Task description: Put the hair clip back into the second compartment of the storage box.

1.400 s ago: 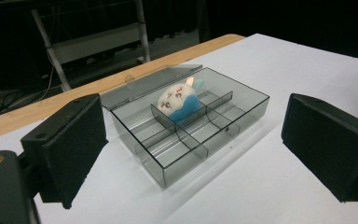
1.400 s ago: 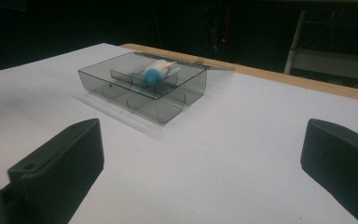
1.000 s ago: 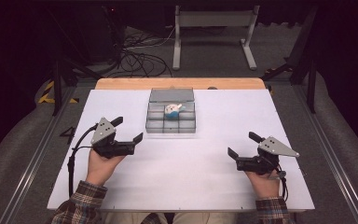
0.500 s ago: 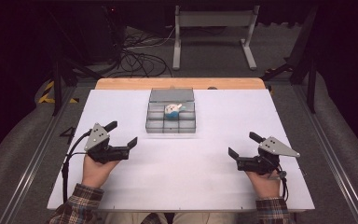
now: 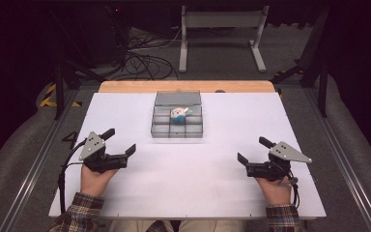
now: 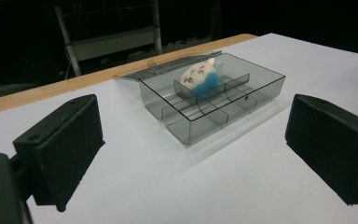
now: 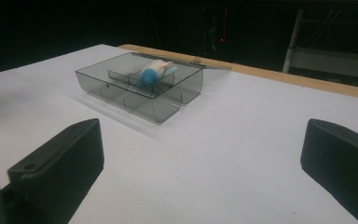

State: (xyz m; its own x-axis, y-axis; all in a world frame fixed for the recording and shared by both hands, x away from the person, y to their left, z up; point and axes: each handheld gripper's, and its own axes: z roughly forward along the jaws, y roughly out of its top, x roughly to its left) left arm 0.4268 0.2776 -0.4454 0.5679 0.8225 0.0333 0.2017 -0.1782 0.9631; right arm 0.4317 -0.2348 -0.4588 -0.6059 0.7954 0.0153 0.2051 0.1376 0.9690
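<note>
White surface, smoky grey box, blue-and-white toy, black grippers.

The surface point(image 5: 222, 188) is plain white with a tan wooden far edge. The compartment box point(image 5: 177, 128) is see-through smoky grey. The small plush toy point(image 5: 178, 115) is white and blue. Both grippers, left point(image 5: 121, 143) and right point(image 5: 251, 151), are black with grey top plates. The sleeves point(image 5: 82, 212) are brown plaid.

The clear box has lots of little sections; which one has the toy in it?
The small plush toy sits in the middle section of the back row of the box, next to the opened lid. The other sections look empty.
</note>
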